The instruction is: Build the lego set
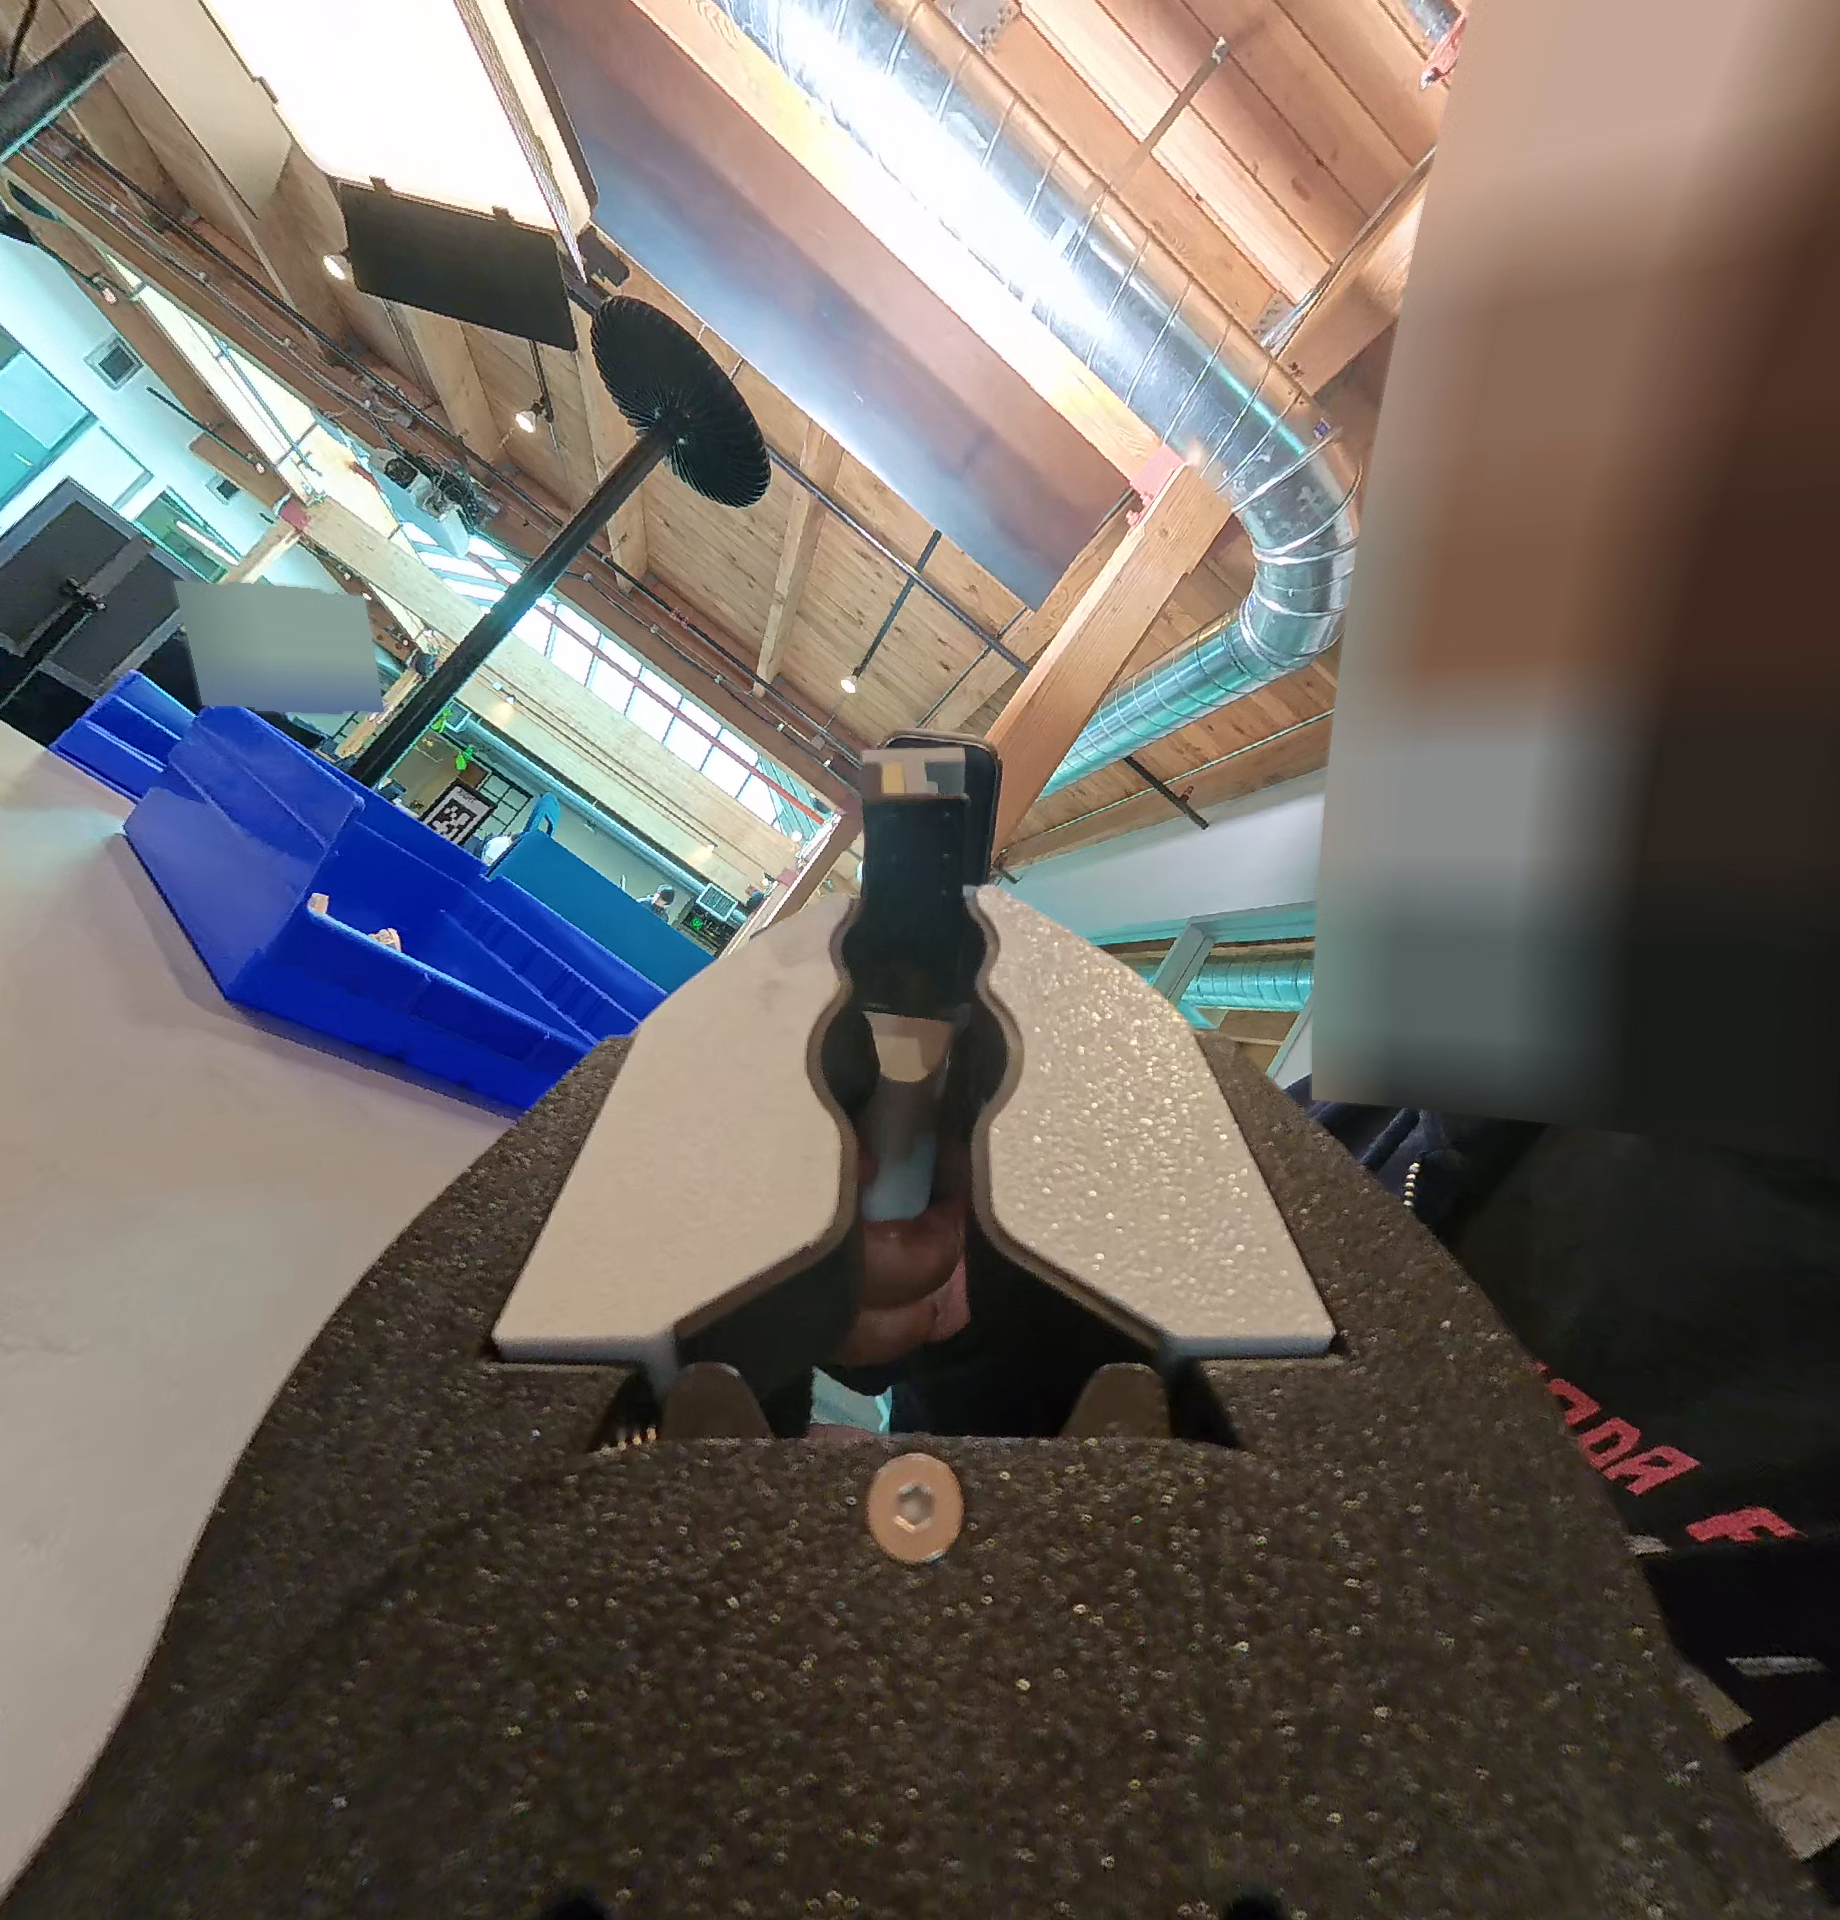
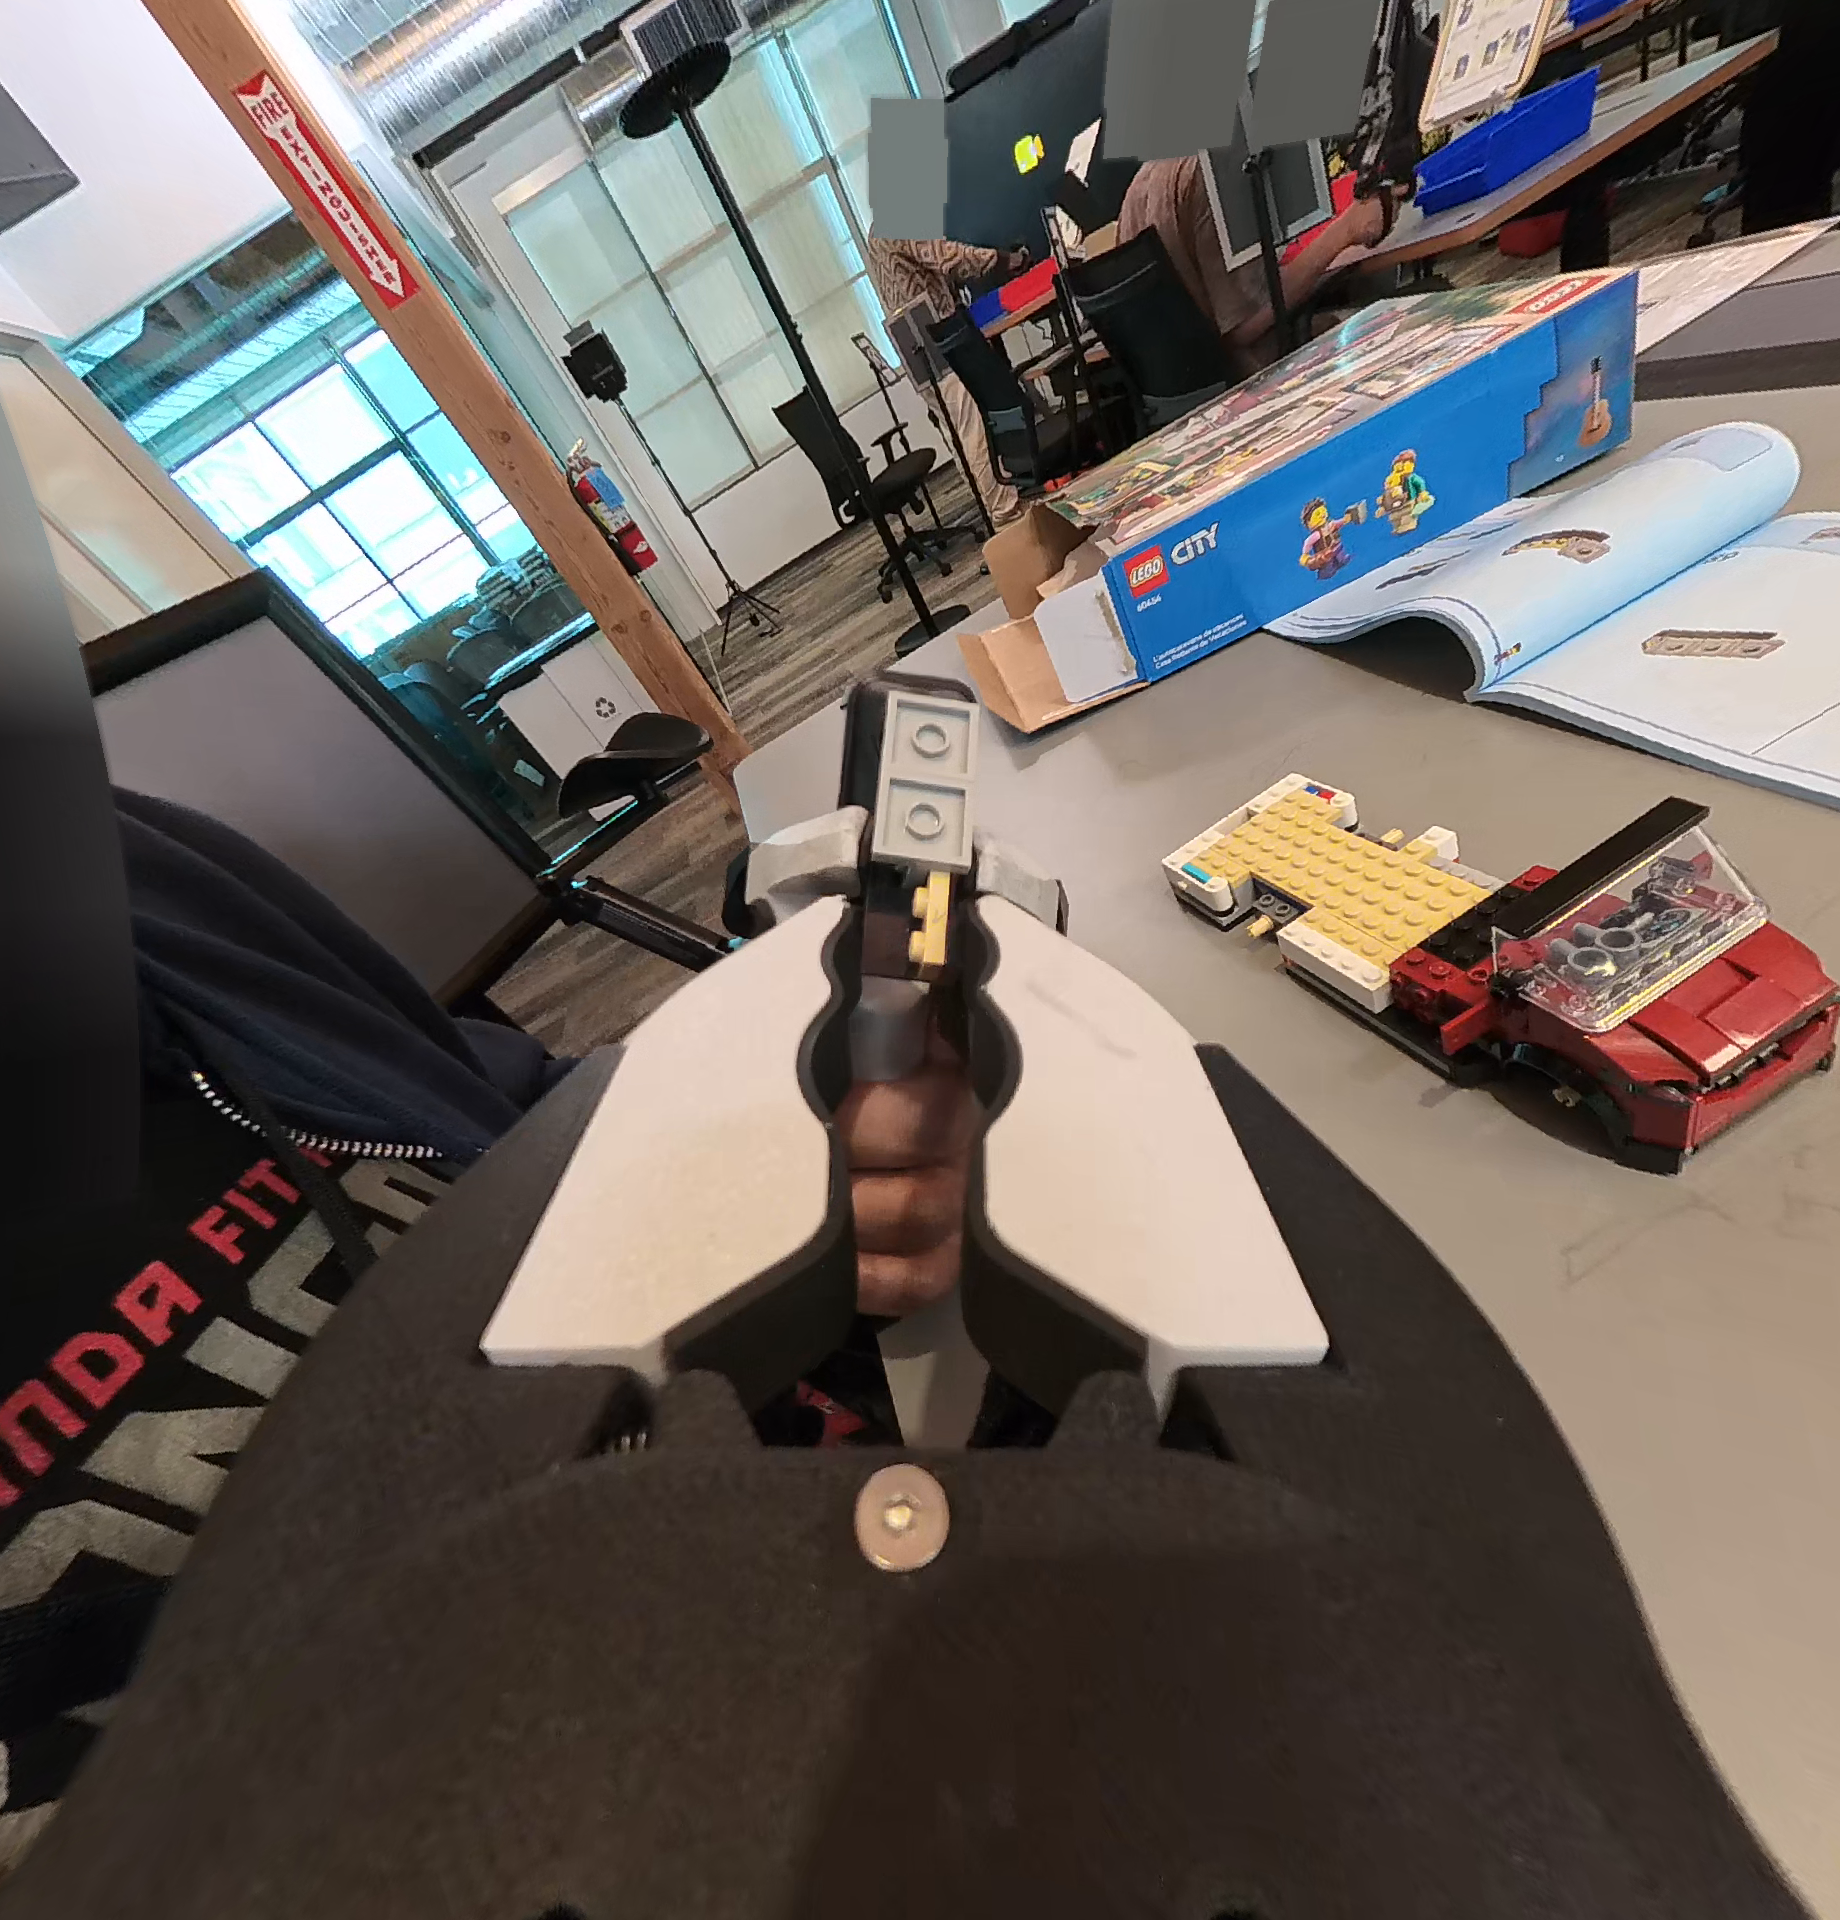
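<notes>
Grey worktop (image 2: 1311, 1299) carrying blue toy box (image 2: 1363, 457), open instruction booklet (image 2: 1643, 613), red-and-tan brick car (image 2: 1498, 966). Blue bins (image 1: 303, 894) sitting on worktop beside left gripper (image 1: 911, 925). Both grippers, left and right gripper (image 2: 911, 914), clamping narrow jaws on same small brick assembly (image 2: 921, 790): black body, 2 grey plates, tan plate, raised above worktop edge.

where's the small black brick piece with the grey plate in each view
Left wrist view: centre, upright between the left gripper's fingertips, the brick piece seen edge-on.
Right wrist view: centre, between the right gripper's fingertips, its grey plate facing the camera.
Shared landmark: the black floor lamp.
</notes>
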`<action>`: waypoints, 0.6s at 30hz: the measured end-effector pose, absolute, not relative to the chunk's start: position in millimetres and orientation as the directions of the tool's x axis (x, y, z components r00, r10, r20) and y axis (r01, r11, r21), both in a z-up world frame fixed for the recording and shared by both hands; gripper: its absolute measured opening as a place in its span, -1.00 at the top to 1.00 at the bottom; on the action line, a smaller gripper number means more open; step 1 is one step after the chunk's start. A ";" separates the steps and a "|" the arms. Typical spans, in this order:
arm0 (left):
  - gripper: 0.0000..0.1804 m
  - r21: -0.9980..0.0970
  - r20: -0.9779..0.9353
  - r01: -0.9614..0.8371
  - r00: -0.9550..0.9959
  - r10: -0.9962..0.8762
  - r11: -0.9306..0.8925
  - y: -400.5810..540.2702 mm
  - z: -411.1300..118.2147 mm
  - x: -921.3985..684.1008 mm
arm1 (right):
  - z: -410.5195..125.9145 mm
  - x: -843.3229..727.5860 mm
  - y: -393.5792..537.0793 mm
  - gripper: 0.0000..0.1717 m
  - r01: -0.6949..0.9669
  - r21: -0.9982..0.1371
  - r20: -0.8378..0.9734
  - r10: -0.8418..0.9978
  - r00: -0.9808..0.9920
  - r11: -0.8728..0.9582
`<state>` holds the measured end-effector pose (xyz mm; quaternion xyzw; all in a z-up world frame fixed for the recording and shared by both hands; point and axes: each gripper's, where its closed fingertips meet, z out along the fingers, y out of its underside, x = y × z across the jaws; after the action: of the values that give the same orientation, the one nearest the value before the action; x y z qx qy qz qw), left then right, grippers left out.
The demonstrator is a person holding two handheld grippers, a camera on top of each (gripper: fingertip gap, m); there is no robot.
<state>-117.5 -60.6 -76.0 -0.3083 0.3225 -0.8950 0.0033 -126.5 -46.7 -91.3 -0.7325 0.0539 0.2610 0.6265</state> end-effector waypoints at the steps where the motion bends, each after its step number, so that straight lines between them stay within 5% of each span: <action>1: 0.82 -0.570 0.554 -0.197 -0.809 -0.196 -0.797 -60.2 -76.0 -117.4 | -91.4 -126.2 -46.5 0.79 -0.408 -0.889 -0.451 0.247 0.858 -0.208; 18: 0.82 -0.550 0.547 -0.182 -0.816 -0.187 -0.815 -52.6 -75.0 -119.4 | -97.7 -123.6 -61.6 0.66 -0.315 -0.917 -0.369 0.218 0.903 -0.247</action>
<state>-119.4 -52.6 -75.0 -0.3034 0.3043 -0.9030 0.0013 -123.6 -61.6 -97.7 -0.7590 0.0318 0.2174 0.6129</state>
